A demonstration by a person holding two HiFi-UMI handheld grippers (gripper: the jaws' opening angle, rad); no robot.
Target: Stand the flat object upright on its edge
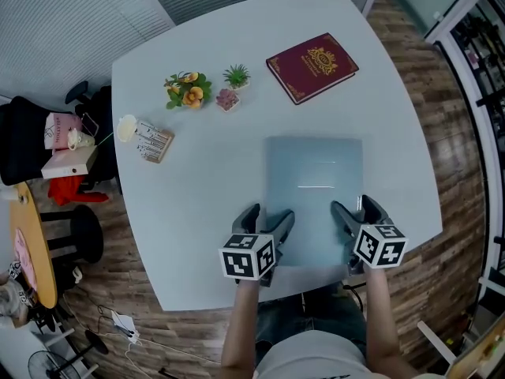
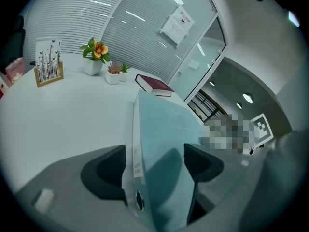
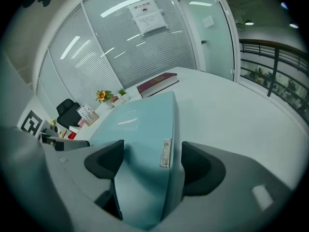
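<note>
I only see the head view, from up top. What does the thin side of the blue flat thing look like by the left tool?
Observer: In the left gripper view, the blue folder has a pale label on its edge, between the jaws of the left tool.
Operator: And the right tool?
Observer: A narrow silvery strip sits on the folder's edge there, between the jaws of the right tool.
Operator: What's far away?
Observer: A paper notice hangs on the glass wall.
</note>
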